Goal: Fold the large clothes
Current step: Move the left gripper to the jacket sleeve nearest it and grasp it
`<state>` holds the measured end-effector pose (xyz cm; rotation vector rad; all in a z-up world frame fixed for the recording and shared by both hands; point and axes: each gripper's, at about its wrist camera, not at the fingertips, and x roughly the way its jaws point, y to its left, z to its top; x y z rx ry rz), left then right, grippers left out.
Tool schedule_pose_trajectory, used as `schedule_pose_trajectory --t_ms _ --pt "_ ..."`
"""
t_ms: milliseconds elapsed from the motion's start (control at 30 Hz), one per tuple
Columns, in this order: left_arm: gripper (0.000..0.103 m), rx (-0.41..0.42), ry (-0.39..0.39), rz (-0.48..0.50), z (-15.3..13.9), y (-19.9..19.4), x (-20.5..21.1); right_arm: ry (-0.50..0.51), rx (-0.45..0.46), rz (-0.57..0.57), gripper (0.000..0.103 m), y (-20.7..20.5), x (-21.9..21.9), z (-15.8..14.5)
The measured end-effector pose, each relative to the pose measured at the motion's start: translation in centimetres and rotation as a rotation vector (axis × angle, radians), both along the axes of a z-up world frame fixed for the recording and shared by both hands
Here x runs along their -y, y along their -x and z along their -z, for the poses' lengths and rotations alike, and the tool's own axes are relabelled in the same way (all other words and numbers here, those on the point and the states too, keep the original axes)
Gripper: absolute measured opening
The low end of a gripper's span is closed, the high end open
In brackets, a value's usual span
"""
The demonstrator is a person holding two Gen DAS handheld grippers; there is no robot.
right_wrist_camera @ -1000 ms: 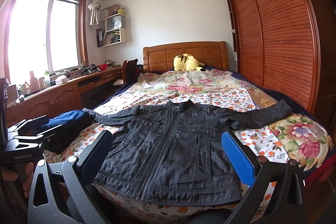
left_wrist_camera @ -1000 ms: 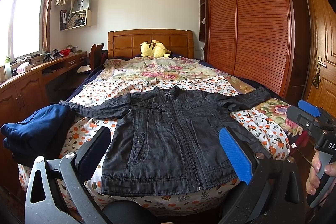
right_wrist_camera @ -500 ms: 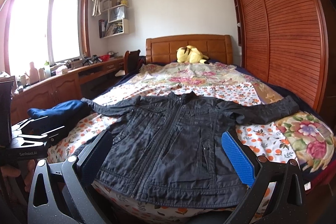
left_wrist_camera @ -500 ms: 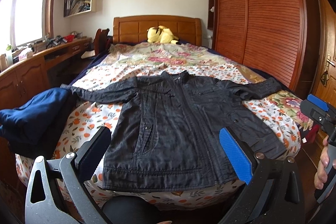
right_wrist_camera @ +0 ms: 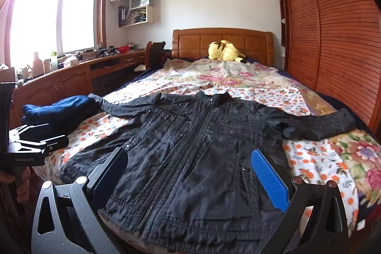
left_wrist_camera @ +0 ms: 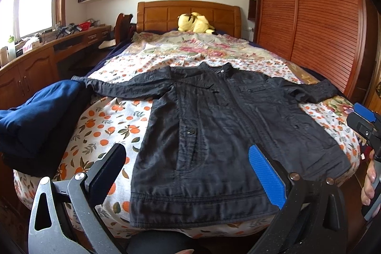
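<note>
A black zip jacket (left_wrist_camera: pixel 214 135) lies flat and face up on the flowered bedspread, sleeves spread to both sides, hem at the foot of the bed. The same jacket (right_wrist_camera: pixel 202 154) fills the middle of the right wrist view. My left gripper (left_wrist_camera: pixel 185 168) hangs open just above the hem, nothing between its fingers. Over the lower front of the jacket my right gripper (right_wrist_camera: pixel 188 173) is open too and holds nothing. Each gripper shows at the edge of the other's view: the right gripper (left_wrist_camera: pixel 364 120) in a hand, the left gripper (right_wrist_camera: pixel 35 142) at far left.
A pile of folded dark blue clothes (left_wrist_camera: pixel 40 116) sits at the bed's left edge beside the left sleeve. A yellow plush toy (left_wrist_camera: pixel 194 23) rests by the headboard. A wooden desk (right_wrist_camera: pixel 71 77) runs along the left wall and a slatted wardrobe (left_wrist_camera: pixel 309 16) along the right.
Both grippers have moved forward and down toward the jacket's hem, so the jacket looks larger. Both have stayed open, and the jacket has not moved.
</note>
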<state>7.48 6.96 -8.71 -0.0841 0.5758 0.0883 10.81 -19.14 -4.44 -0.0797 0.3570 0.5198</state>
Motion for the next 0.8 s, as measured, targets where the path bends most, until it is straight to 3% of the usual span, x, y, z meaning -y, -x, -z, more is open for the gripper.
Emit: schedule_pose_trajectory --t_ms 233,400,800 --pt "0.103 -0.058 -0.015 -0.018 2.5 -2.7 -2.2 -0.009 -0.036 -0.029 0.103 -2.8 -1.7 2.4" --pt "0.103 -0.099 0.031 -0.021 4.6 -3.6 -4.4 0.024 -0.067 -0.074 0.103 -4.7 -3.1 3.6" --pt "0.103 -0.186 0.066 -0.105 5.5 -6.2 -10.6 0.016 -0.091 -0.181 0.103 -12.3 -8.8 1.0"
